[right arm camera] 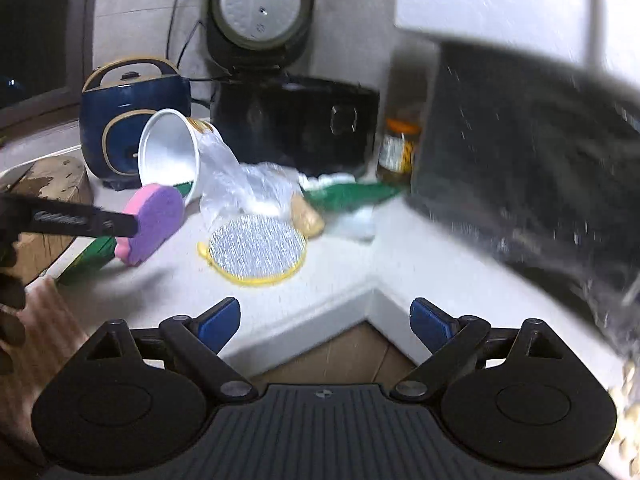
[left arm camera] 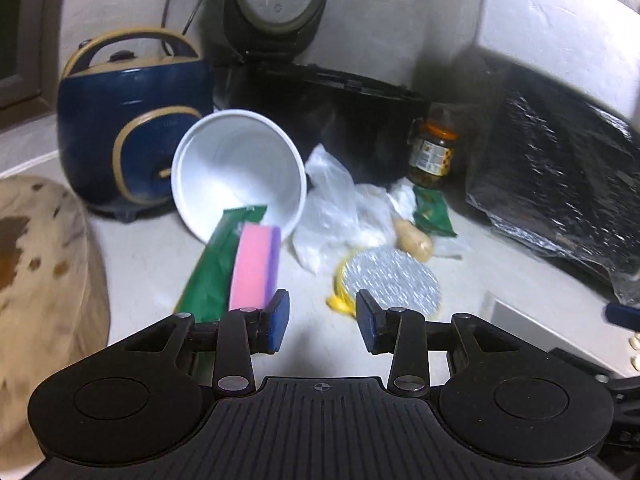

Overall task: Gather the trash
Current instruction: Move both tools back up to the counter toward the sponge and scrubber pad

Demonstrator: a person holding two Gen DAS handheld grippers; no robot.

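Note:
My left gripper (left arm camera: 322, 320) is open just above the counter. A pink and purple sponge (left arm camera: 254, 266) stands on edge against the outside of its left finger (left arm camera: 278, 322); in the right wrist view the sponge (right arm camera: 154, 224) sits by the left gripper's black finger (right arm camera: 86, 220). A white paper cup (left arm camera: 240, 172) lies on its side behind it, over a green wrapper (left arm camera: 212, 276). Crumpled clear plastic (left arm camera: 340, 208) and a silver round scrubber with a yellow rim (left arm camera: 390, 282) lie to the right. My right gripper (right arm camera: 324, 322) is open and empty at the counter's front corner.
A blue rice cooker (left arm camera: 132, 140), a black cooker with its lid up (left arm camera: 320, 116), a jar (left arm camera: 434, 152) and a foil-wrapped black appliance (left arm camera: 560, 184) line the back and right. A wooden block (left arm camera: 40, 260) stands at left. A beige lump (left arm camera: 414, 240) lies by the plastic.

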